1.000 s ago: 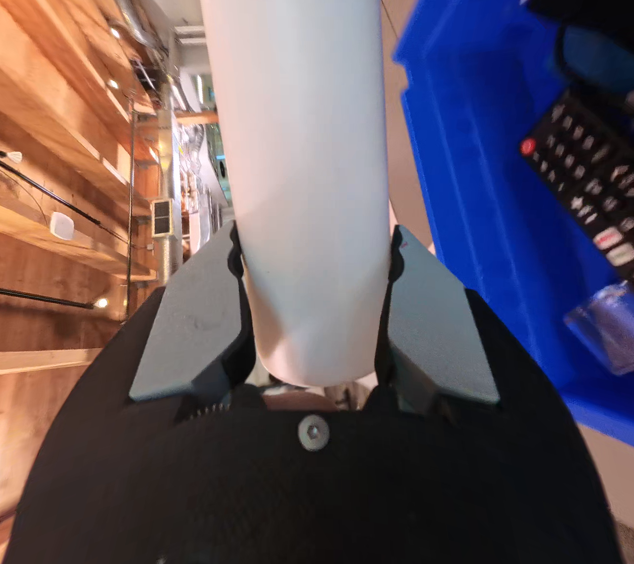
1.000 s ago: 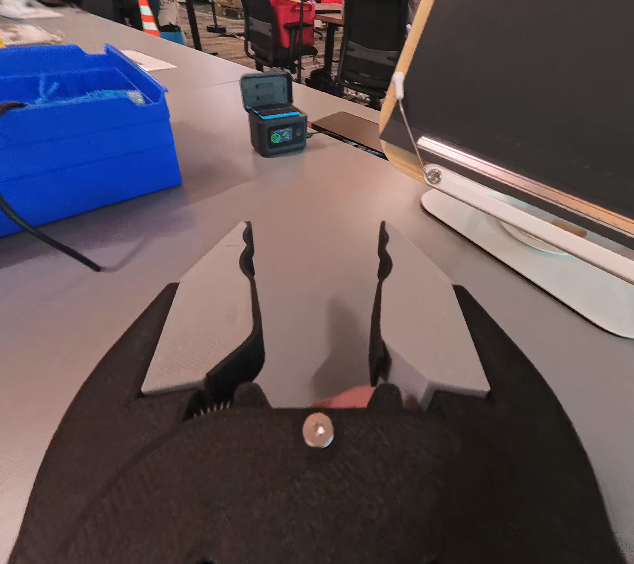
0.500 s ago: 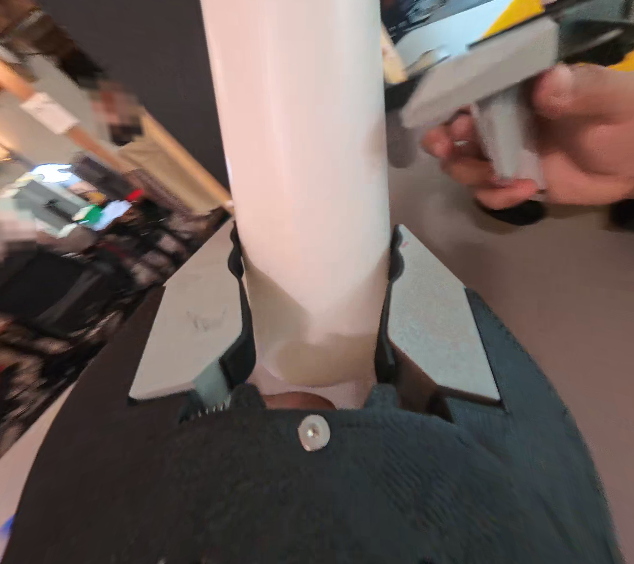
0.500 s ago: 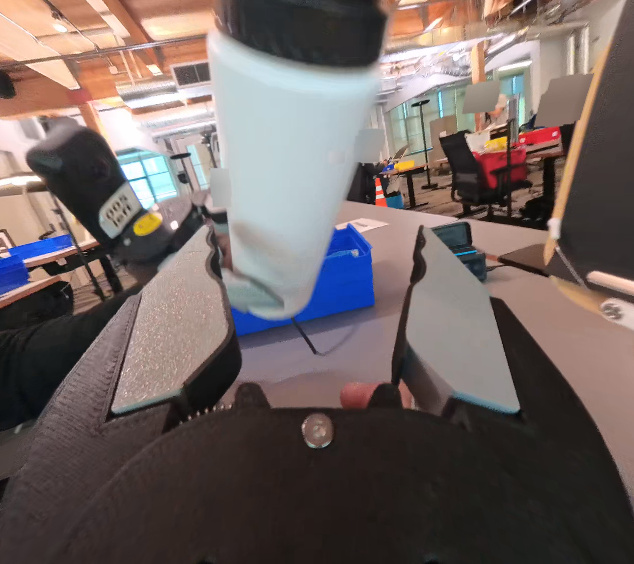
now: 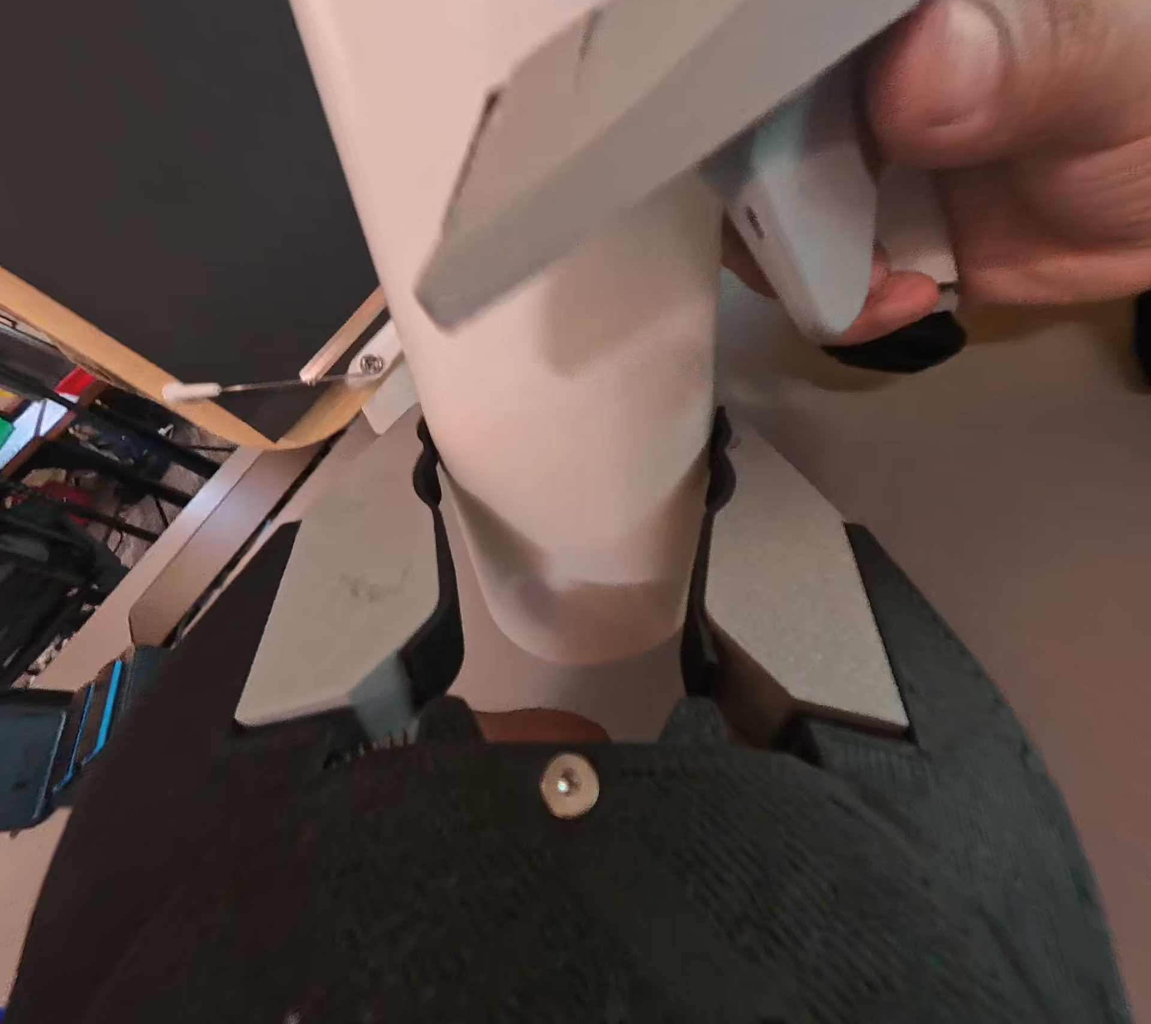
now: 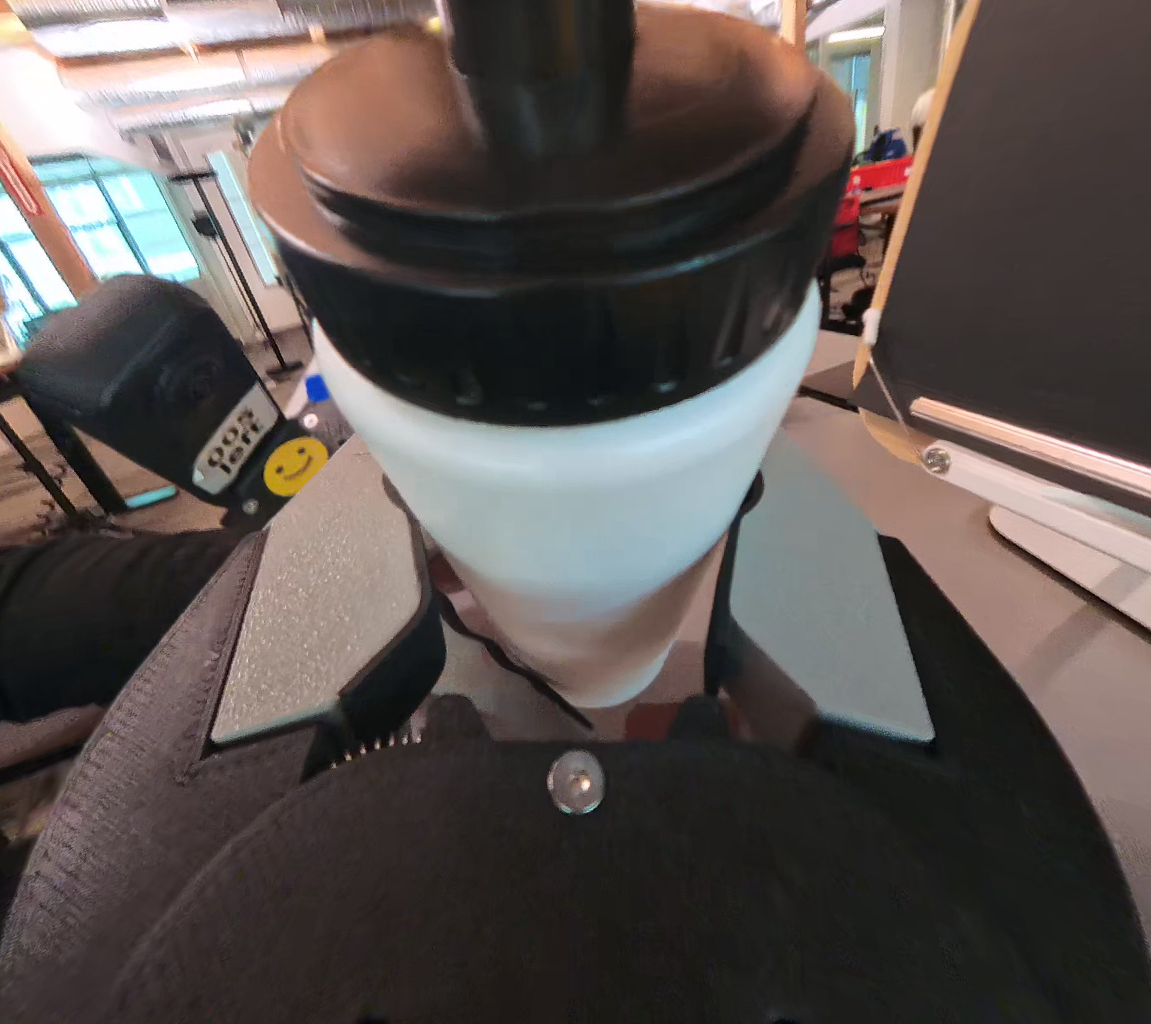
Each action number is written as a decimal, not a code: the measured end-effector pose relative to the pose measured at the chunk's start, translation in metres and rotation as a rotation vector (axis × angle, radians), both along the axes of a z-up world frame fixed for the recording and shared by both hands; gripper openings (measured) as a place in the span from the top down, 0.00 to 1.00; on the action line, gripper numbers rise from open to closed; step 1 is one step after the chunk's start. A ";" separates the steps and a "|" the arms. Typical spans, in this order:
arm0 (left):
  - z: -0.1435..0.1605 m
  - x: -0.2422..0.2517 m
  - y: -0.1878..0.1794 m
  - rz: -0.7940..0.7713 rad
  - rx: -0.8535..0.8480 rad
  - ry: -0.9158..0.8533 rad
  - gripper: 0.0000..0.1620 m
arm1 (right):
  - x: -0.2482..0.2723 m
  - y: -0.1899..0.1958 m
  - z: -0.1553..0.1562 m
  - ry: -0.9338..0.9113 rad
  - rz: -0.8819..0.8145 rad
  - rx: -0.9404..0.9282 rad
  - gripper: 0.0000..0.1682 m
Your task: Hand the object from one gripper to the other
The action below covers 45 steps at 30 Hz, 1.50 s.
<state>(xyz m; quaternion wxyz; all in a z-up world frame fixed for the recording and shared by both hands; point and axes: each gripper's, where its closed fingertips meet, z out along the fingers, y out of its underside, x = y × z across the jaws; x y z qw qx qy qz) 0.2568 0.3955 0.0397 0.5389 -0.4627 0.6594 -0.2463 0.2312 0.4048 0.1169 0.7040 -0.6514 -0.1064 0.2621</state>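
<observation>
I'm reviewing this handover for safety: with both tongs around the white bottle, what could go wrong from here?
1. The left tongs grip the white bottle only near its base; I cannot tell whether the right tongs are clamped, so an early release could drop it.
2. The bottle's wall looks smooth, so it may slip or tilt.
3. The monitor stands close; a swing could strike it.

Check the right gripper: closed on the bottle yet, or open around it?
Cannot tell. The right gripper straddles the white bottle below its black cap, fingers close alongside, but blur hides contact. The left gripper clamps the base.
</observation>
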 end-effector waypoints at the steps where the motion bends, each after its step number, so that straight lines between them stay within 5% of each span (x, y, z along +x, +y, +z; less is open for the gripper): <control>1: -0.003 -0.003 0.002 0.005 -0.010 0.016 0.47 | -0.003 0.003 -0.006 -0.045 -0.008 -0.017 0.37; 5: -0.012 -0.009 -0.001 0.003 -0.107 0.055 0.47 | -0.007 0.014 -0.025 -0.308 -0.149 -0.035 0.36; 15: -0.013 -0.009 -0.011 -0.038 -0.210 0.027 0.50 | -0.009 0.011 -0.020 -0.329 -0.183 -0.031 0.42; 25: -0.020 -0.010 -0.009 -0.061 -0.399 0.060 0.51 | 0.032 0.001 -0.009 -0.590 -0.561 0.049 0.41; 32: -0.026 -0.012 0.002 -0.031 -0.518 0.063 0.51 | 0.029 -0.022 0.013 -0.793 -0.778 0.139 0.42; 39: -0.028 -0.012 -0.005 -0.061 -0.596 0.070 0.53 | -0.024 -0.056 0.053 -0.977 -0.787 0.208 0.42; 45: -0.026 -0.015 -0.030 -0.193 -0.775 0.118 0.54 | -0.043 -0.085 0.089 -1.470 -0.815 0.269 0.42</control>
